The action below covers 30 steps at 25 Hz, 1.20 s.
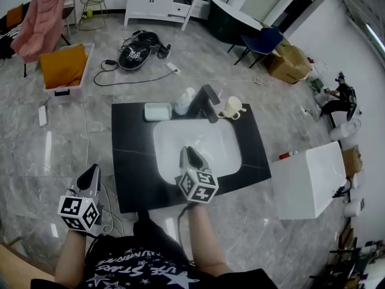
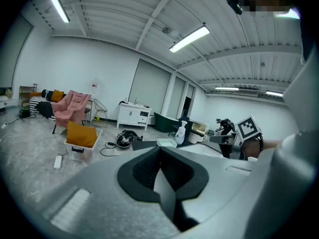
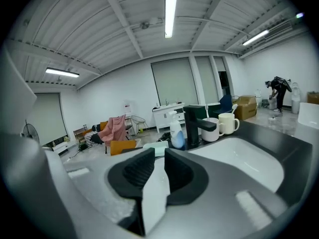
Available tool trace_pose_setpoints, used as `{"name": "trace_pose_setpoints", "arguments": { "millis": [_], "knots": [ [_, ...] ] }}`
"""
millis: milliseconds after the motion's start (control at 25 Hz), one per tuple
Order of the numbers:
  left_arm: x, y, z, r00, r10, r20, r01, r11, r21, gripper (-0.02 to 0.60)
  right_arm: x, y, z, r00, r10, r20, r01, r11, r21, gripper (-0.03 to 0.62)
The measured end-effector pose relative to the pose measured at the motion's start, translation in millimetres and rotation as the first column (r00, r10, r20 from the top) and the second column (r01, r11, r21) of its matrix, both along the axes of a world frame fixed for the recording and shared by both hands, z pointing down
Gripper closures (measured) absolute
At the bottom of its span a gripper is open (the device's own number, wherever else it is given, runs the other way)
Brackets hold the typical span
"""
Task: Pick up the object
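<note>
A black counter (image 1: 129, 161) holds a white sink (image 1: 224, 144). Behind the basin stand a black faucet (image 1: 207, 103), a clear soap bottle (image 1: 183, 103), a pale soap dish (image 1: 157, 111) and a cream mug (image 1: 231, 108). My right gripper (image 1: 189, 152) hovers over the front of the basin, its jaws a narrow gap apart with nothing between them. The right gripper view shows that gripper (image 3: 155, 156) pointing at the bottle (image 3: 176, 133), faucet (image 3: 197, 123) and mug (image 3: 229, 123). My left gripper (image 1: 93, 170) is off the counter's left side over the floor; its tips (image 2: 159, 151) meet, empty.
A white box (image 1: 310, 179) stands against the counter's right side. On the floor behind are a bin with an orange cushion (image 1: 63, 65), a black device with cables (image 1: 139, 47) and a white cabinet (image 1: 161, 3). A person (image 1: 340, 95) works at the far right.
</note>
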State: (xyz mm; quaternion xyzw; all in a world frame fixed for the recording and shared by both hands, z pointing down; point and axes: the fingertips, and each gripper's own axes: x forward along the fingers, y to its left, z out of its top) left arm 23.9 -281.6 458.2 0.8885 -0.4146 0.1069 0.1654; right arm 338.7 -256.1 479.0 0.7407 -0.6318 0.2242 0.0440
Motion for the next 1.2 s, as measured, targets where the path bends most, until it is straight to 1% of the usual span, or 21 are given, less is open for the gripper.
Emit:
{"name": "trace_pose_setpoints", "arguments": {
  "millis": [120, 240, 320, 440, 600, 880, 1200],
  "knots": [
    [17.8, -17.6, 3.5, 1.0, -0.028, 0.011, 0.028, 1.0, -0.01, 0.572, 12.6, -33.6, 11.3, 0.999, -0.051, 0.012, 0.051, 0.998, -0.027, 0.526],
    [29.7, -31.7, 11.3, 0.998, -0.053, 0.027, 0.054, 0.998, -0.023, 0.572, 18.9, -66.7, 25.6, 0.995, -0.101, 0.027, 0.102, 0.993, -0.053, 0.49],
    [35.3, -40.9, 16.1, 0.997, -0.069, 0.037, 0.07, 0.997, -0.032, 0.572, 23.1, -88.2, 33.6, 0.992, -0.118, 0.033, 0.12, 0.991, -0.066, 0.49],
    [39.1, -53.5, 24.1, 0.994, -0.095, 0.054, 0.097, 0.994, -0.046, 0.572, 26.9, -118.0, 47.8, 0.99, -0.134, 0.042, 0.137, 0.987, -0.089, 0.487],
    [35.0, -66.6, 40.4, 0.989, -0.128, 0.071, 0.133, 0.989, -0.071, 0.572, 22.9, -152.1, 75.5, 0.987, -0.153, 0.051, 0.159, 0.978, -0.135, 0.48],
    [24.4, -72.6, 56.3, 0.979, -0.174, 0.101, 0.186, 0.976, -0.116, 0.572, 23.2, -194.6, 102.2, 0.987, -0.144, 0.069, 0.154, 0.972, -0.176, 0.476],
    [11.2, -73.3, 70.2, 0.972, -0.199, 0.124, 0.217, 0.964, -0.153, 0.572, 29.1, -217.8, 121.9, 0.992, -0.112, 0.064, 0.124, 0.965, -0.231, 0.476]
  ]
}}
